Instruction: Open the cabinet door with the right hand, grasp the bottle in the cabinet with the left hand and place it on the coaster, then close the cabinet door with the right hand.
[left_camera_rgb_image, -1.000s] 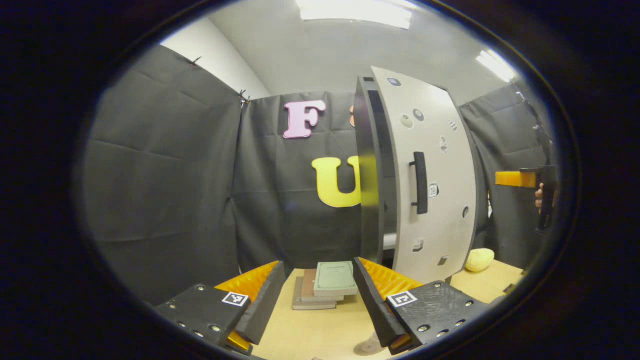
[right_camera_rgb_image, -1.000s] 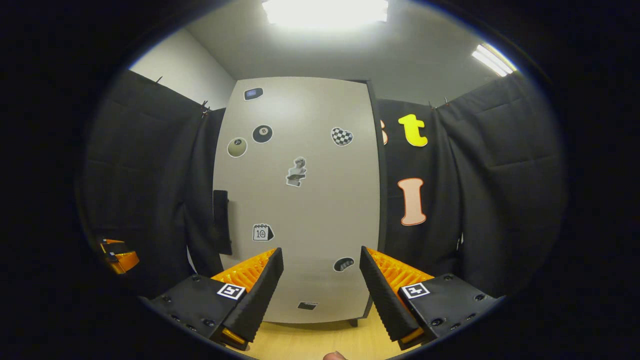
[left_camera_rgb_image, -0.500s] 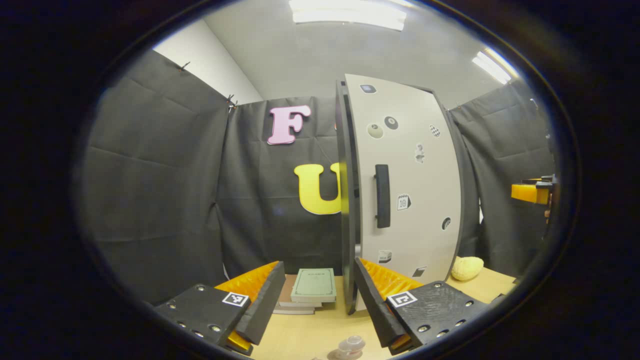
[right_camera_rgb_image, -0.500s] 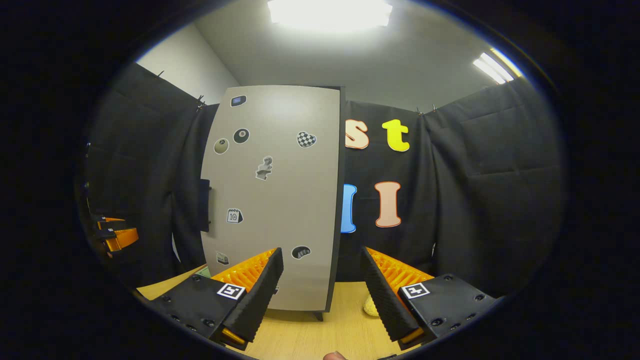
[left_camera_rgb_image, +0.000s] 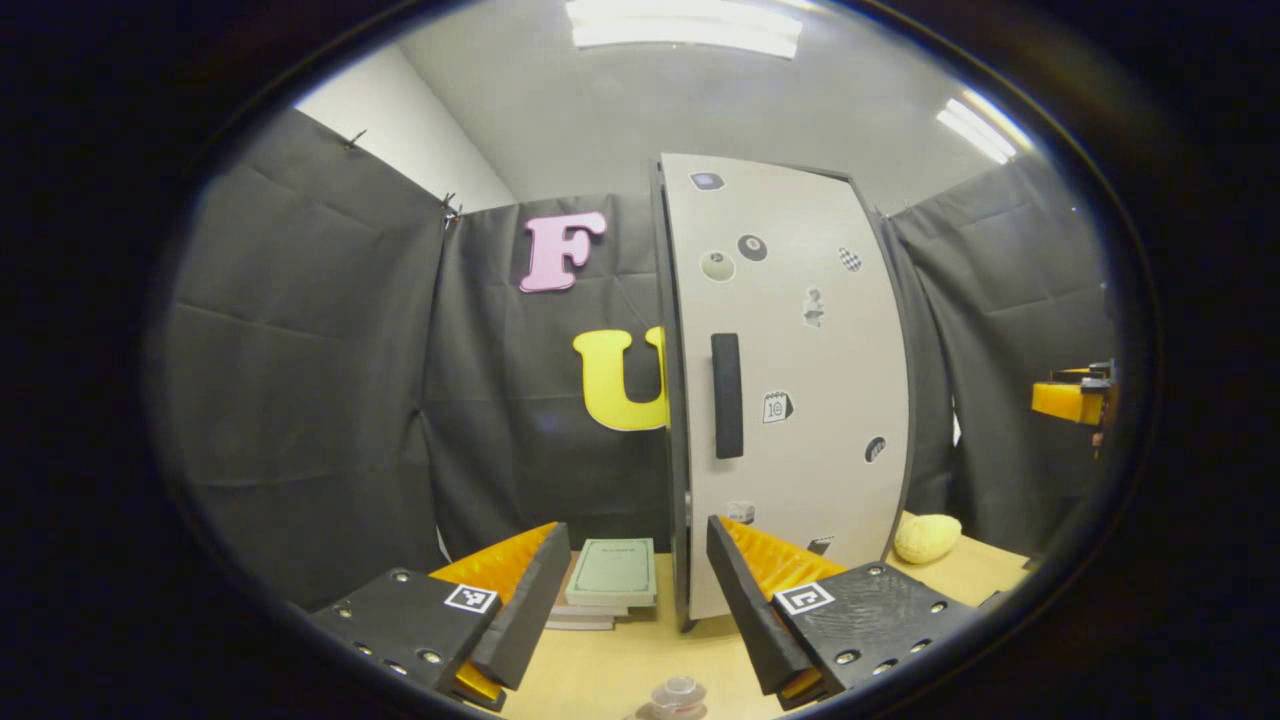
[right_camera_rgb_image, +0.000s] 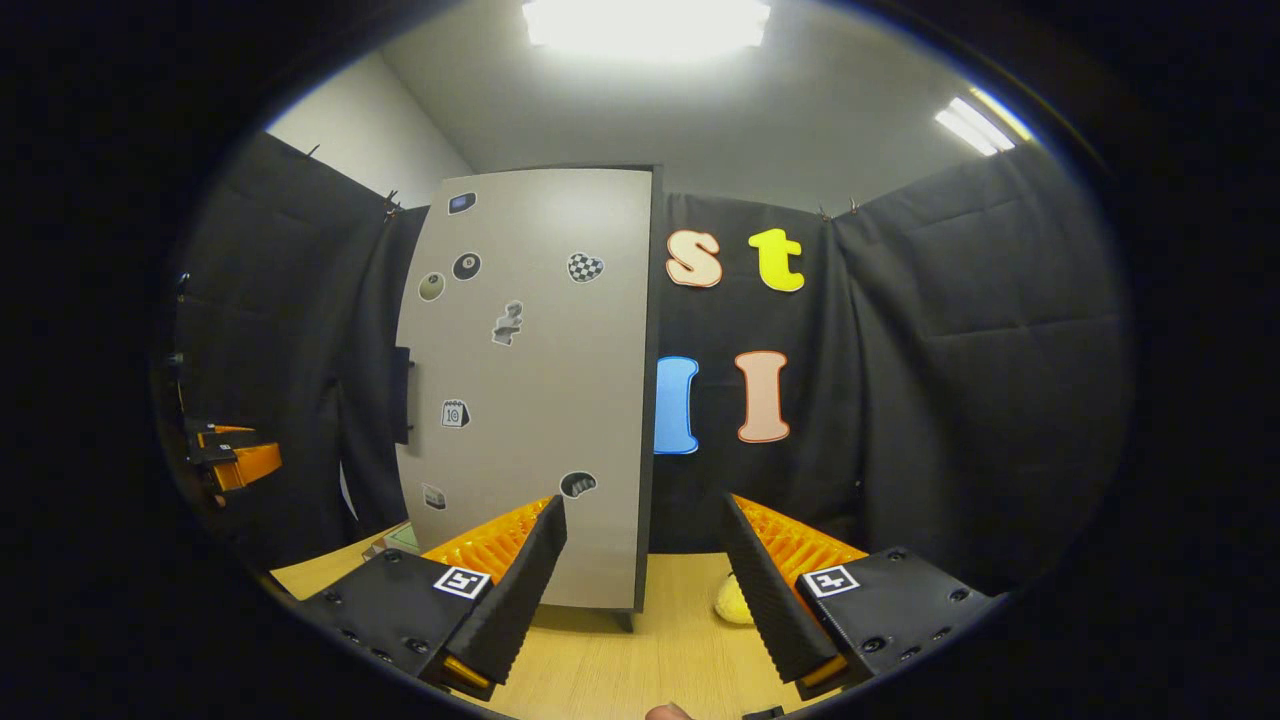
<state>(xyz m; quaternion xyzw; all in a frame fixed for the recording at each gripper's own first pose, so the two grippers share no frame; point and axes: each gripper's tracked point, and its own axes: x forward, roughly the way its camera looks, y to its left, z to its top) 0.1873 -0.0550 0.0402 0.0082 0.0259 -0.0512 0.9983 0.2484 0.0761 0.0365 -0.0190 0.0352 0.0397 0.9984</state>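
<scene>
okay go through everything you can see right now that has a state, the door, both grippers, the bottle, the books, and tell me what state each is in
cabinet door: shut, handle untouched
left gripper: open, holding nothing
right gripper: open, holding nothing
bottle: upright on the table, below the left gripper, ungripped; coaster under it can't be confirmed
books: stacked flat, left of the cabinet

The left gripper (left_camera_rgb_image: 630, 600) is held level with its fingers spread apart. The right gripper (right_camera_rgb_image: 645, 590) is also level, fingers apart and holding nothing
</scene>
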